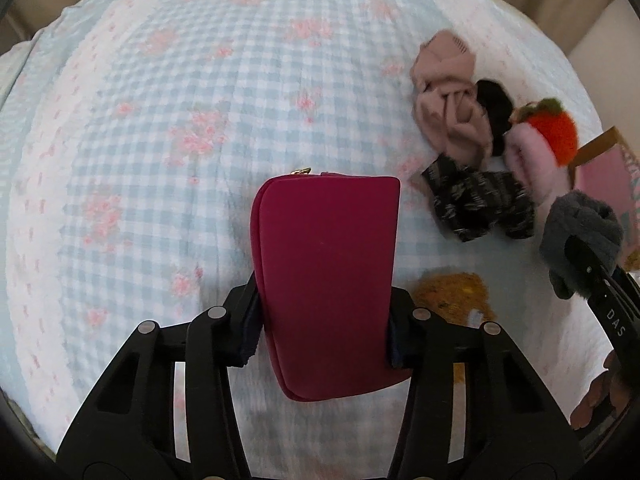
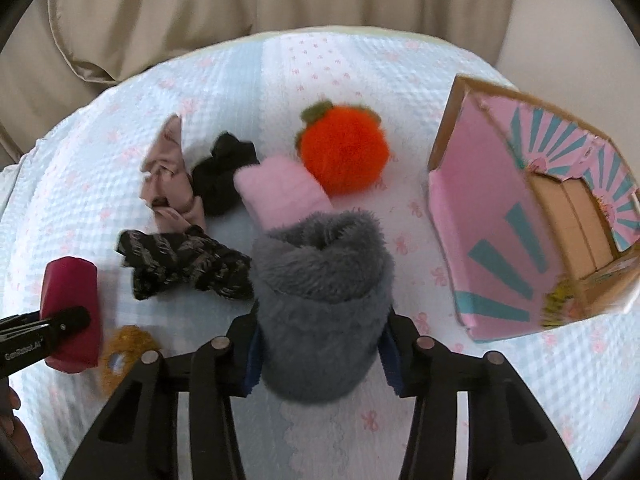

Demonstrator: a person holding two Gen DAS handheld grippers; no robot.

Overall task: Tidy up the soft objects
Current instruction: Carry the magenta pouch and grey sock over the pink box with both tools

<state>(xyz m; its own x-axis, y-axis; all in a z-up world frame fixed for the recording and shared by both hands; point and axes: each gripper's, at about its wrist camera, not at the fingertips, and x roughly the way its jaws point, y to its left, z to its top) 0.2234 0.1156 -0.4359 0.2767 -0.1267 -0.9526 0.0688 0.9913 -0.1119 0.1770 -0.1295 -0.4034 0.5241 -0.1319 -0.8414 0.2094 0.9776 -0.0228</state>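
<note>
My left gripper [image 1: 324, 324] is shut on a dark red zip pouch [image 1: 326, 272] and holds it above the bed; the pouch also shows in the right wrist view [image 2: 72, 312]. My right gripper [image 2: 320, 344] is shut on a grey fluffy roll [image 2: 320, 300], which also shows in the left wrist view [image 1: 580, 232]. On the bed lie a beige cloth [image 2: 168, 176], a black cloth [image 2: 222, 178], a pink folded cloth [image 2: 280, 192], an orange plush pumpkin [image 2: 344, 148], a black patterned cloth [image 2: 184, 266] and a mustard knit piece [image 2: 124, 348].
An open cardboard box [image 2: 500, 216] with pink and teal print stands on the bed at the right. The bedspread [image 1: 160, 160] is blue-checked with pink flowers. A beige curtain [image 2: 240, 0] hangs behind the bed.
</note>
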